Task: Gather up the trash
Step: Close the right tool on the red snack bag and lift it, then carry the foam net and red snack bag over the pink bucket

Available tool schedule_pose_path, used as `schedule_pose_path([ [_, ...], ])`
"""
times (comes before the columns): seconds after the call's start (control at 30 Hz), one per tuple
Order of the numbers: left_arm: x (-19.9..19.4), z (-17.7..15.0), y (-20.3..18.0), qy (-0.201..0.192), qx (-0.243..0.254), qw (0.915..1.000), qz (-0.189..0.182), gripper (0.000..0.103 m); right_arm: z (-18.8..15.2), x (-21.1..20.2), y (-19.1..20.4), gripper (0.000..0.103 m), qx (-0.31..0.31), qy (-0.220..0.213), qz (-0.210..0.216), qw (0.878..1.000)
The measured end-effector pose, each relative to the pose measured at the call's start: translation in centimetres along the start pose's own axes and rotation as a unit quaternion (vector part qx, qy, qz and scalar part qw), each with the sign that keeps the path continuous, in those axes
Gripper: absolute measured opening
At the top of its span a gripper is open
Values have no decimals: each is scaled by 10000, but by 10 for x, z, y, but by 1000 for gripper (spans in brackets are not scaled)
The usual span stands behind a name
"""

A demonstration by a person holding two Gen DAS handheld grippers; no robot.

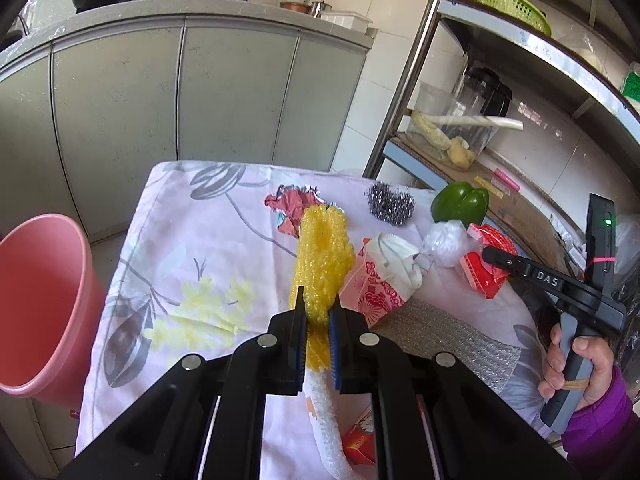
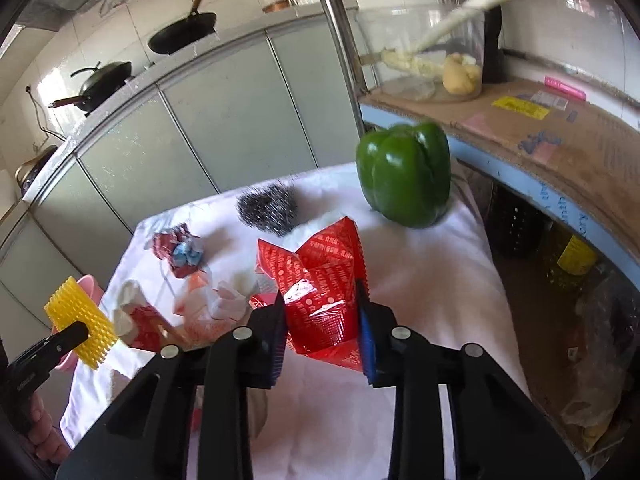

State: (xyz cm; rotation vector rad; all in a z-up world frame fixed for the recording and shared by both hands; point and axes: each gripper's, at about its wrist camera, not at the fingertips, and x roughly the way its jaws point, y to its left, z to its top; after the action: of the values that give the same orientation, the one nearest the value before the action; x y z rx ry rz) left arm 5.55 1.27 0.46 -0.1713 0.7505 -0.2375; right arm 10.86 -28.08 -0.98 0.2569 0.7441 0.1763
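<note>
Looking from the left wrist, yellow foam netting (image 1: 323,256) is squeezed in the left gripper (image 1: 318,312), and a pink bucket (image 1: 44,304) is seen whole there; from the right wrist, a red wrapper (image 2: 320,300) is pinched by the right gripper (image 2: 320,312).

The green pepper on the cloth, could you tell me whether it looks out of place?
Yes: the green pepper stands intact among crumpled wrappers and a steel scourer on the cloth; it looks like food, not trash.
</note>
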Motion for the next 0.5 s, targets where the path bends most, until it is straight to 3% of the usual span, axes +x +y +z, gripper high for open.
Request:
schedule_pose_path([
  [0.23, -25, 4, 6, -348, -106, 9993, 61, 8, 11, -32, 40, 31, -336, -345, 406, 9980],
  [0.5, -59, 3, 34, -756, -358, 9957, 395, 8, 10, -35, 110, 31, -898, -317, 1017, 9902],
])
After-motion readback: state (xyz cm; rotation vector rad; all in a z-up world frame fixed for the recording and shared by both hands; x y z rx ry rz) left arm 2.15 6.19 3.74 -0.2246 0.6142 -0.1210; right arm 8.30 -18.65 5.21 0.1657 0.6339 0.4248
